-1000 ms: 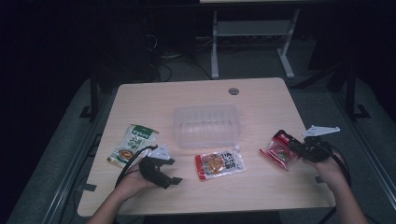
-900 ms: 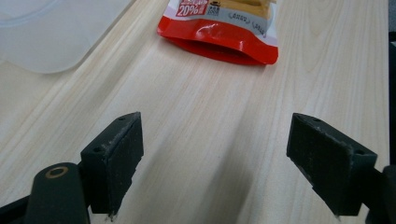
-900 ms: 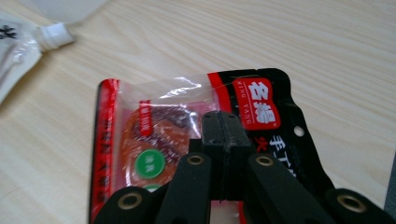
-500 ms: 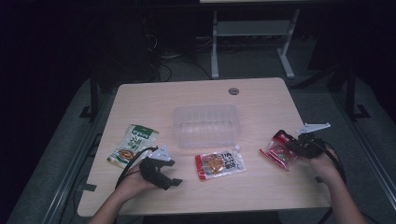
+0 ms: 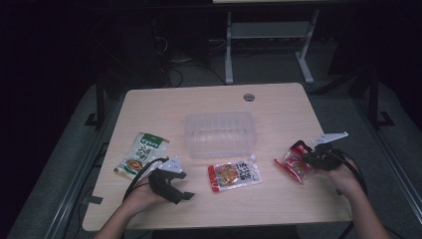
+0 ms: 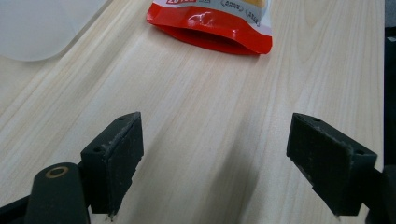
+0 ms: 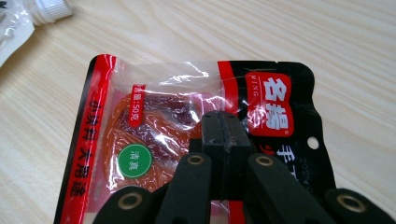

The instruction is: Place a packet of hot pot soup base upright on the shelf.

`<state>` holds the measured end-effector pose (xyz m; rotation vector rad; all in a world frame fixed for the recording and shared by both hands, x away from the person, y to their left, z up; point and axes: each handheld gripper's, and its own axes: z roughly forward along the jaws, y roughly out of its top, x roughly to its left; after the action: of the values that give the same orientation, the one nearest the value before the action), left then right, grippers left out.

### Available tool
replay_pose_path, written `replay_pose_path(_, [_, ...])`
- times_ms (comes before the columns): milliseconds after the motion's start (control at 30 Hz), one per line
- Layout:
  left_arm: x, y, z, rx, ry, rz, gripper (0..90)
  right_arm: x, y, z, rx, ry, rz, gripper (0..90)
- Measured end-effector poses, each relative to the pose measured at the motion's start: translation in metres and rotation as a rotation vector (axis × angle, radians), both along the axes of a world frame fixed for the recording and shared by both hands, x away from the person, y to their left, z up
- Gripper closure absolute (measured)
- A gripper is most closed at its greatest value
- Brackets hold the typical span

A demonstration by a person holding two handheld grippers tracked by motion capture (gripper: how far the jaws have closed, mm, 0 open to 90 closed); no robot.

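Since a second ago my right gripper has barely shifted — its jaws are clamped on the red snack packet, right of the clear plastic container. Left of that container, my left gripper rests with jaws wide apart, holding nothing.

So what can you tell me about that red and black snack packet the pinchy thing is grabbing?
The red and black packet is a flat, shiny plastic pouch with a clear window that shows reddish food inside. It has a red strip with writing along one side, a black corner with a red logo, a small green round sticker and a punched hole near the edge. It lies near the right edge of the wooden table. The right gripper has its fingers closed together on it. Nothing else touches it.
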<state>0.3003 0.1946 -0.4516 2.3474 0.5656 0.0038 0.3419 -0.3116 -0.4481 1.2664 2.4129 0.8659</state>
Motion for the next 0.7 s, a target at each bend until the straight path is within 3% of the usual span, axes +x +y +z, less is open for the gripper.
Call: replay_pose_path(700, [-0.001, -0.001, -0.001, 0.003, 0.005, -0.006, 18.3, -0.006, 0.023, 0.000, 0.002, 0.017, 0.099, 89.6])
